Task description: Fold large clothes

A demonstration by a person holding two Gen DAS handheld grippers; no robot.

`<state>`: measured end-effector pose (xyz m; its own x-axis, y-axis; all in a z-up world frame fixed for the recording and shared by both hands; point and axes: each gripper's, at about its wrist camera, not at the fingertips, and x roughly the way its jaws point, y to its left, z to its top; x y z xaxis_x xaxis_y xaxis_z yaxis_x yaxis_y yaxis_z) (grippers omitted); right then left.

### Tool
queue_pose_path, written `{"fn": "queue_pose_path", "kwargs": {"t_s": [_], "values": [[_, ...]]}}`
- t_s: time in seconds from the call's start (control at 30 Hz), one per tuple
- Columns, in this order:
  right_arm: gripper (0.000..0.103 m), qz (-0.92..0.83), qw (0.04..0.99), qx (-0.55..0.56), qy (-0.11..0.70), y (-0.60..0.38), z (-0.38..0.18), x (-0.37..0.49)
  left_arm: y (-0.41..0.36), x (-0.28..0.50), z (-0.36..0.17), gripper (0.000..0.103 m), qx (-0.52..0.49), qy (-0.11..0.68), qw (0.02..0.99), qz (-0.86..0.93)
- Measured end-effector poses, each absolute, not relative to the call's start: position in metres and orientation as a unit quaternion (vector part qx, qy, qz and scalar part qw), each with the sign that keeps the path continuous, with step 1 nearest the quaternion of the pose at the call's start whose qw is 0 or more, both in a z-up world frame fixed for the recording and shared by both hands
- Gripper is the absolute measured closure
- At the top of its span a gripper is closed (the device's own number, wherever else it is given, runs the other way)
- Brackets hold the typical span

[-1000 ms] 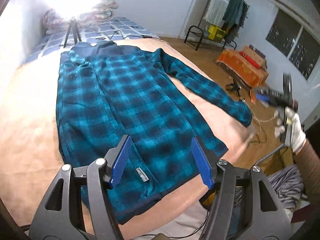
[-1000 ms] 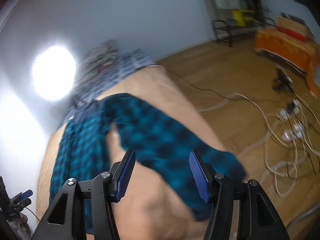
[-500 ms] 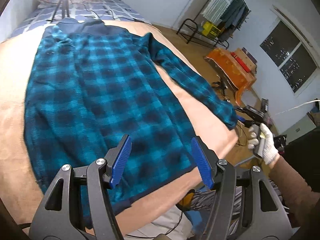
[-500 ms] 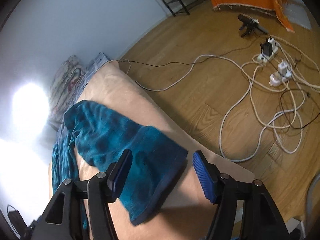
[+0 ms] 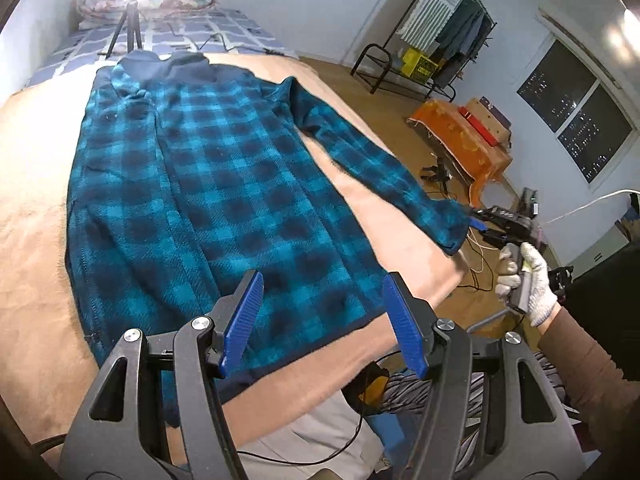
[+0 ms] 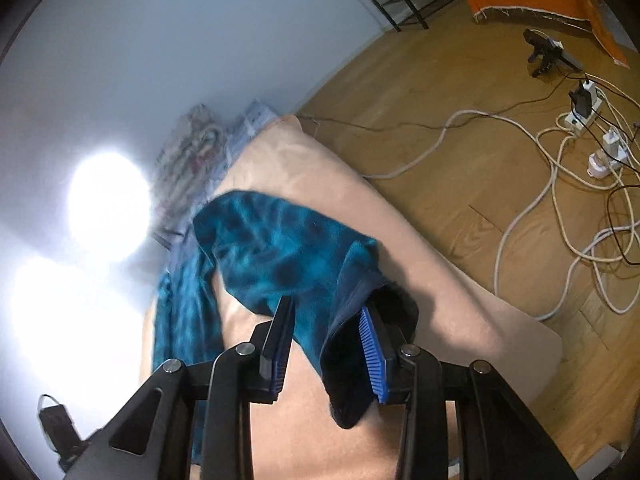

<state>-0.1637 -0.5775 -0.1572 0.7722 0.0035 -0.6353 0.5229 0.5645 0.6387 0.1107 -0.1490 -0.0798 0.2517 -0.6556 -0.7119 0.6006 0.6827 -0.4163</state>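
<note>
A large blue plaid fleece shirt (image 5: 224, 184) lies spread flat on a tan blanket (image 5: 28, 208), collar at the far end. My left gripper (image 5: 320, 320) is open and empty, hovering above the shirt's near hem. The shirt's right sleeve (image 5: 384, 176) stretches out toward the bed's right edge. My right gripper (image 6: 328, 344) is at the sleeve cuff (image 6: 352, 292); its jaws are partly closed around the cuff edge, with a gap still between them. It also shows in the left wrist view (image 5: 486, 226), at the cuff.
Wood floor (image 6: 460, 92) right of the bed carries tangled white cables and power strips (image 6: 592, 152). An orange-covered box (image 5: 460, 136) and a clothes rack (image 5: 436, 36) stand beyond. A tripod (image 5: 128, 28) and bright lamp sit at the bed's far end.
My right gripper has moved in onto the sleeve cuff and its jaws have narrowed around it. My left gripper has stayed open above the hem, its view shifting slightly.
</note>
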Motion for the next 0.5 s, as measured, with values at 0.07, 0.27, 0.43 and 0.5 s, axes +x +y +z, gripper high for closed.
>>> {"fn": "queue_pose_path", "kwargs": {"t_s": [0.07,0.27,0.43,0.5], "values": [[0.069,-0.163,0.829,0.434,0.313,-0.575,-0.161,-0.162,-0.146,0.104,-0.071,0.039,-0.029,0.455,0.793,-0.403],[0.058,-0.224,0.823,0.396,0.339,-0.581,-0.158,-0.175,-0.137,0.089,-0.061,0.039,-0.018,0.431,0.804,-0.41],[0.041,-0.23,0.813,0.44,0.304,-0.607,-0.174,-0.185,-0.141,0.096,-0.078,0.039,-0.01,0.444,0.8,-0.404],[0.041,-0.222,0.808,0.459,0.295,-0.615,-0.184,-0.182,-0.144,0.099,-0.085,0.039,-0.005,0.45,0.798,-0.4]]}}
